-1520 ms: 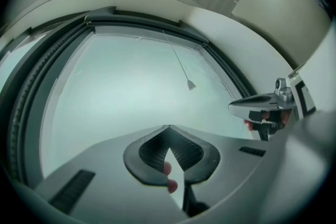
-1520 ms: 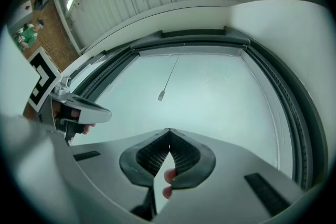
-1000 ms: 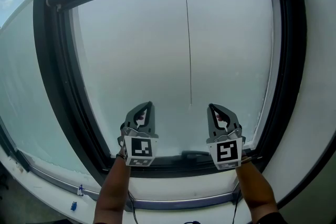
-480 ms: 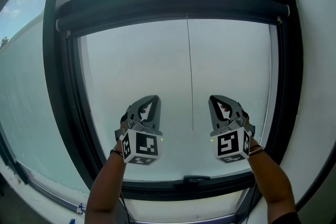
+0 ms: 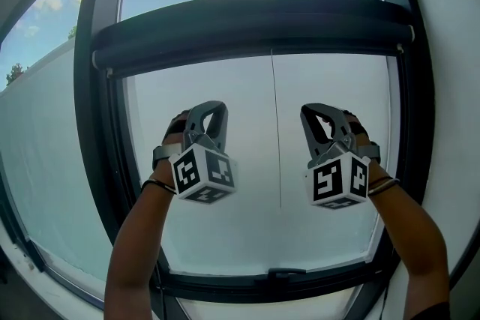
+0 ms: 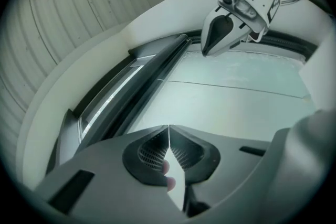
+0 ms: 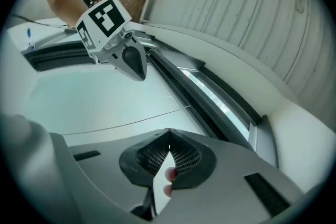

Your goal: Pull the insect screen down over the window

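Sky and pale wall outside, beyond dark window frame (image 5: pixel 96 131). Left gripper (image 5: pixel 215 107) and right gripper (image 5: pixel 307 112): jaws of both pressed together, nothing between (own views show only pane ahead). Both held mid-frame, either side of thin pull cord (image 5: pixel 275 124), apart from it. Insect screen (image 5: pixel 255 25) sits rolled in dark bar across upper frame, not yet drawn down. Raised pose likely a reach toward bar or cord.
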Tool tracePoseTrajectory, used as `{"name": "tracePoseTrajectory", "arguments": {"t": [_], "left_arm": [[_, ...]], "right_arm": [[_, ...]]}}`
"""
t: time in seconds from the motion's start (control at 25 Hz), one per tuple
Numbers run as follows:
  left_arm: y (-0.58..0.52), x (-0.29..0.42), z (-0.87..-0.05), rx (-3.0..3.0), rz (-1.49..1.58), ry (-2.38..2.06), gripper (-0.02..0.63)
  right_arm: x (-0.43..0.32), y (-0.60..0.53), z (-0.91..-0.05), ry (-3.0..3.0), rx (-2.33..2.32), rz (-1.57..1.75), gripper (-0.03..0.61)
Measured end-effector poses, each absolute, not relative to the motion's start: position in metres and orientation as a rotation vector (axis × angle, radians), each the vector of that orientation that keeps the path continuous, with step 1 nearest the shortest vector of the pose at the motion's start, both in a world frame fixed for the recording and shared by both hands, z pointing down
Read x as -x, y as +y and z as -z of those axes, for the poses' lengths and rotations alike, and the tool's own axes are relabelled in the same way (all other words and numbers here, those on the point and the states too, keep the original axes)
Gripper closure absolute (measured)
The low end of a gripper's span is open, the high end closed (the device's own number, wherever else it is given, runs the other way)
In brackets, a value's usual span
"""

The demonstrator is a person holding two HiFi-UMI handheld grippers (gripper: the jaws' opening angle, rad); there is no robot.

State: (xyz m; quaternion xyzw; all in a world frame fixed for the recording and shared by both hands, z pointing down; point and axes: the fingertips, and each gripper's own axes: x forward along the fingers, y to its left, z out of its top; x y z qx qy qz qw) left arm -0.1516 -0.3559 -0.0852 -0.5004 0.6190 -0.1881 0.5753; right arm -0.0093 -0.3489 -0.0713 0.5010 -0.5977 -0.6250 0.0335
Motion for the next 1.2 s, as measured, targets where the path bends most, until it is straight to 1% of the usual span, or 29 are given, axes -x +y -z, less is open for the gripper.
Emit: {"name": "tracePoseTrajectory", "arguments": {"t": [0.24,0.52,0.56,0.6,0.72,0.76,0.92,1.04,1.2], "left_arm": [[-0.352,0.151,0.123,1.035,0.61,1.46,0.609],[-0.339,0.138,0.159,0.838,0.635,1.43,0.609],[-0.339,0.135,0.162,0.822,0.636,1.423,0.593],[-0.342,0.134,0.163,0.81,0.653,1.423,0.555],[-0.356,0.141,0.168,0.785,0.728,1.453,0.452],[-0.36,0.144,0.169,0.781,0.743,1.464,0.435],[-0.366,0.146,0.172,0.783,0.782,1.468,0.415],[-0.373,0.148,0.177,0.754,0.81,1.474,0.414],[-0.386,0.152,0.18,0.75,0.834,1.492,0.414]], "right_arm": [[0.019,-0.353,0.11,-1.546,-1.512,1.982,0.575],[0.014,-0.364,0.15,-1.235,-1.513,2.022,0.572],[0.012,-0.368,0.155,-1.231,-1.514,2.009,0.562],[0.01,-0.371,0.158,-1.229,-1.513,1.996,0.537],[0.008,-0.377,0.167,-1.224,-1.503,1.977,0.491],[0.009,-0.377,0.169,-1.23,-1.501,1.972,0.481],[0.011,-0.39,0.177,-1.208,-1.482,1.932,0.449],[0.014,-0.396,0.182,-1.223,-1.483,1.895,0.429],[0.013,-0.408,0.187,-1.182,-1.487,1.858,0.428]]}}
